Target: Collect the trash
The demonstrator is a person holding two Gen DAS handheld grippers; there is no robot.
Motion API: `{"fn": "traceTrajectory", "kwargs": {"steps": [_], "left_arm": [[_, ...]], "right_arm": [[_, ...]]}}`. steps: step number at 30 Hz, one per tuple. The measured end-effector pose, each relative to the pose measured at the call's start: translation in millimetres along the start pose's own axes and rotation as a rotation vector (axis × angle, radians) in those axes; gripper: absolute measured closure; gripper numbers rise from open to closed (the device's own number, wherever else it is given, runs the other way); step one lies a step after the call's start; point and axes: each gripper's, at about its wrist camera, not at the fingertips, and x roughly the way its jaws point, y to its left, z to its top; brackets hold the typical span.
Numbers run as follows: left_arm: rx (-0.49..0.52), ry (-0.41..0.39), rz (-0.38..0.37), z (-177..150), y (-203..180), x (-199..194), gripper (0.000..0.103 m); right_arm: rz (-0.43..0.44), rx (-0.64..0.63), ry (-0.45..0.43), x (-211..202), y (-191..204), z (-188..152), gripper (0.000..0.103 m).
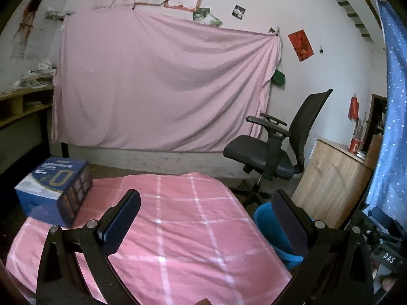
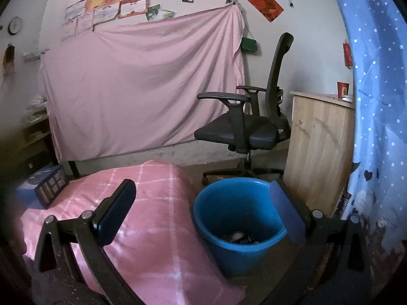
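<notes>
A box point(image 1: 54, 190) sits mid-left on the pink cloth point(image 1: 178, 228); a chair point(image 2: 244, 122) stands behind the upright bucket point(image 2: 239, 218), lower center. Both the left gripper point(image 1: 206, 218) and the right gripper point(image 2: 203, 211) have fingers apart, empty.

Open right hand-held gripper point(image 2: 203, 213), blue bucket point(image 2: 216, 251) beside pink cloth point(image 2: 157, 241)

Glossy plastic bucket point(image 2: 239, 211), soft checked cloth point(image 2: 152, 228), grainy wooden cabinet point(image 2: 318, 147).
</notes>
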Motion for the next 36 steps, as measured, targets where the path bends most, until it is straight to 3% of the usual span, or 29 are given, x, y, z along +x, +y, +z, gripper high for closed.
{"fn": "traceTrajectory", "kwargs": {"steps": [17, 36], "left_arm": [[0.020, -0.058, 0.040, -27.3, 24.5, -101.6, 0.002], [0.049, -0.059, 0.126, -93.8, 44.9, -149.2, 0.002]], "right_arm": [[0.005, -0.004, -0.051, -85.1, 45.1, -20.7, 0.000], [-0.010, 0.046, -0.098, -124.6, 83.9, -76.2, 0.000]]}}
